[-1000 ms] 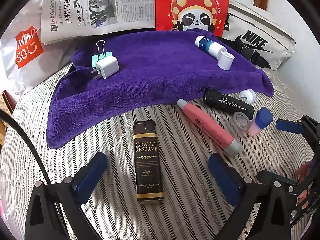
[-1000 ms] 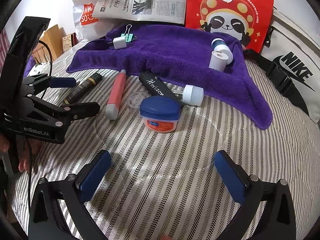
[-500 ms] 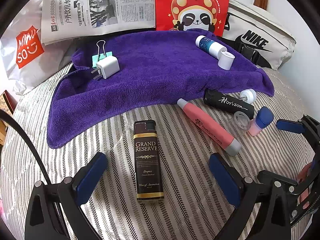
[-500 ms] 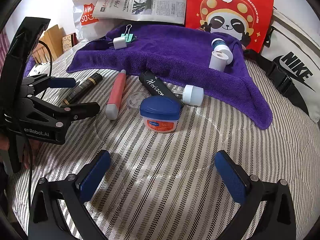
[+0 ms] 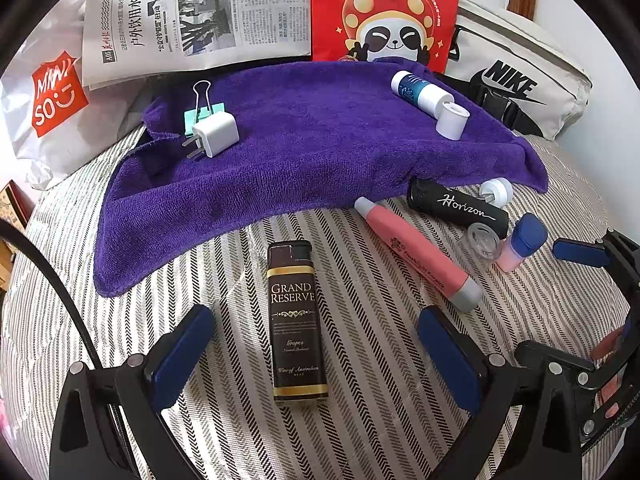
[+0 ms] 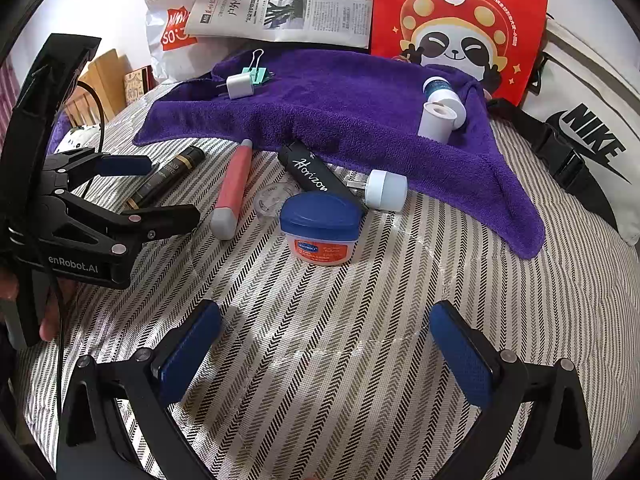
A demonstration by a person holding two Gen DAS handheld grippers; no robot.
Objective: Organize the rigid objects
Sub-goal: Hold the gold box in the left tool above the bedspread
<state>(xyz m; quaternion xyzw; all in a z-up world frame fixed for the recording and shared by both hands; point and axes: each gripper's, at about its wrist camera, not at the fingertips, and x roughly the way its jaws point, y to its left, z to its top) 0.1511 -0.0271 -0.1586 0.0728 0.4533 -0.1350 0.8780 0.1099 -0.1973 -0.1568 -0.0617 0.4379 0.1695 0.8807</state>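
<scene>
Both open jaws of the left gripper (image 5: 312,352) flank the Grand Reserve lighter (image 5: 297,322).

Purple towel (image 5: 320,152) — plush, matt cloth; "Grand Reserve" lighter (image 5: 296,324) glossy plastic; striped bedcover (image 6: 360,340) — coarse woven fabric.

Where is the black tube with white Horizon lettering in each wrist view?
Left wrist: the black Horizon tube lies right of centre, just below the purple towel.
Right wrist: the tube lies centre, behind the blue-lidded jar.
Shared landmark: the purple towel's front edge.
</scene>
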